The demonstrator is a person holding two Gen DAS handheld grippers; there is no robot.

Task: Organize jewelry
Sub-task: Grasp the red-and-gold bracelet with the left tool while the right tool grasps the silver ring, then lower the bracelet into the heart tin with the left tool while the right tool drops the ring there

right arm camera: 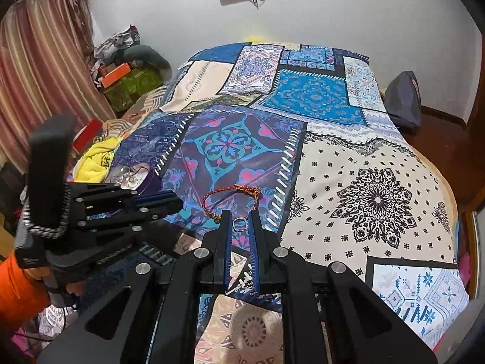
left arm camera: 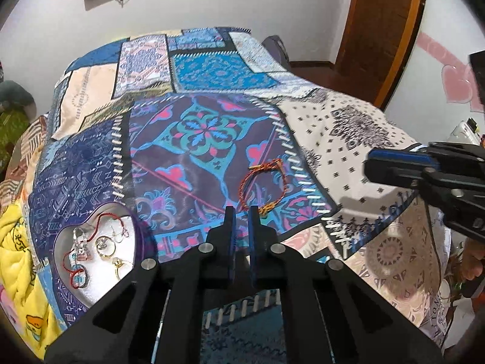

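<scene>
The work surface is a bed covered with a patchwork bedspread (left arm camera: pixel 209 133).

**Left tongs** (left arm camera: pixel 241 212): In the left wrist view the two blue-padded fingers stand parallel with a narrow gap between them. Nothing is held. In the right wrist view this unit (right arm camera: pixel 174 201) appears at 9 o'clock, fingers close together, pointing toward the centre of the bed.

**Right tongs** (right arm camera: pixel 241 217): The fingers are slightly apart. A small metal ring (right arm camera: pixel 240 224) shows in the gap near the tips; whether the pads touch it, or it lies on the bedspread below, cannot be determined. In the left wrist view this unit (left arm camera: pixel 371 163) enters at 3 o'clock.

**Task items:**
- Braided red-and-gold thread bracelet (left arm camera: pixel 262 186): lying loose on the purple floral panel, just beyond the left tongs' tips, toward 1 o'clock. In the right wrist view it (right arm camera: pixel 230 198) lies toward 11 o'clock of the right tongs' tips.
- Heart-shaped jewelry box (left arm camera: pixel 65 239): open, at 8 o'clock in the left wrist view, on the dark blue panel. It contains gold hoop earrings (left arm camera: pixel 104 245), a red cord (left arm camera: pixel 100 221) and further small pieces.
</scene>
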